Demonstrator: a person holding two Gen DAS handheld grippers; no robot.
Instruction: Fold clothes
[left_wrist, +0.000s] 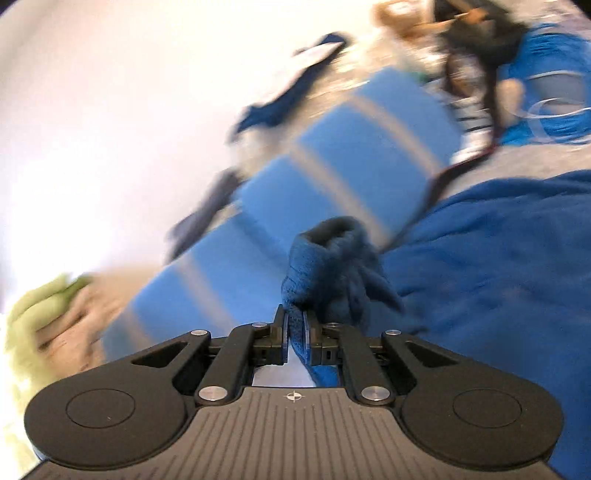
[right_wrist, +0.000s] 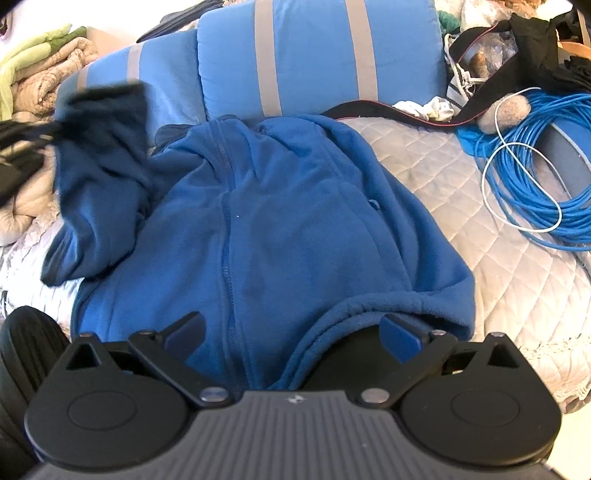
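Left gripper (left_wrist: 295, 325): I pinch the blue jacket (right_wrist: 280, 221) sleeve tight.
Right gripper (right_wrist: 293, 336): I keep it wide apart over the hem, grasping nothing.

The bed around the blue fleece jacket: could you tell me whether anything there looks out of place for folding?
Yes. A coil of blue cable lies on the quilted cover right of the blue fleece jacket, with a black strap and loose clutter behind it. None is laundry. The left gripper is pinching a jacket sleeve.
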